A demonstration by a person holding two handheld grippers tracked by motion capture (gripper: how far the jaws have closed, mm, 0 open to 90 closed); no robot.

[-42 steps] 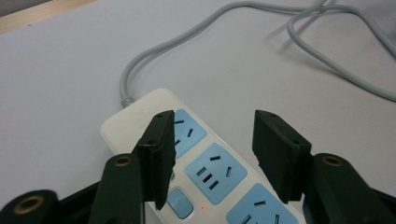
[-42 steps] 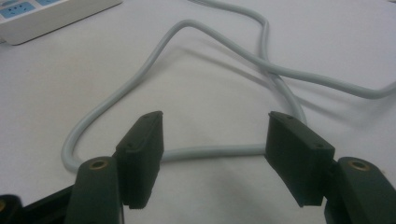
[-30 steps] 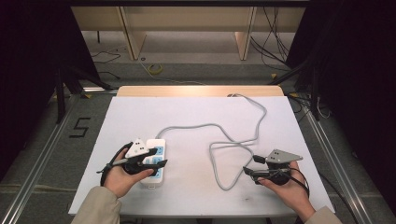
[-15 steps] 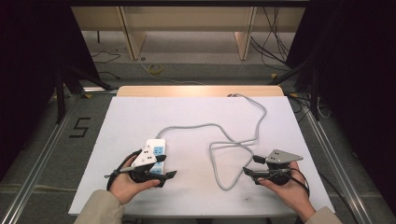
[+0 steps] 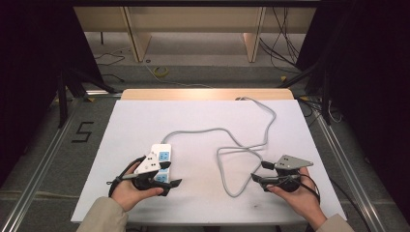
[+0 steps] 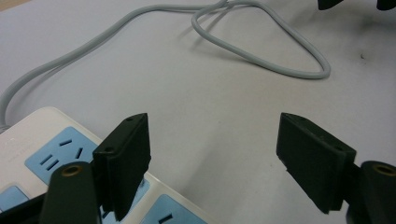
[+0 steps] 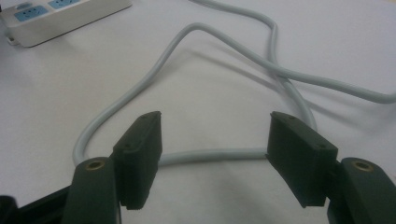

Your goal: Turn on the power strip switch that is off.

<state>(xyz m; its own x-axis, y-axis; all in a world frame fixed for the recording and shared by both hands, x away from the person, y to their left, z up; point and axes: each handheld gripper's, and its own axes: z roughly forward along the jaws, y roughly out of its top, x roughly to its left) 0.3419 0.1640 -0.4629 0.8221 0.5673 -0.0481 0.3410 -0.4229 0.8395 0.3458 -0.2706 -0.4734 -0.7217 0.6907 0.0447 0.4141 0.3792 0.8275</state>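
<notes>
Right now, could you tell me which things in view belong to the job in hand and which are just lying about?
In the job:
- power strip
- its grey cord
- left gripper, open, beside the strip
- right gripper, open over the cord's loop

Lying about:
- yellow cable coil on the floor
- black floor cables

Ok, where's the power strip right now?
High view: the power strip lies on the table's near-left part, partly under the open left gripper, its grey cable trailing right.

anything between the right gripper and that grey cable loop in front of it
Nothing visible. The right gripper is open, and the cable loop lies on bare white table just ahead of it.
</notes>
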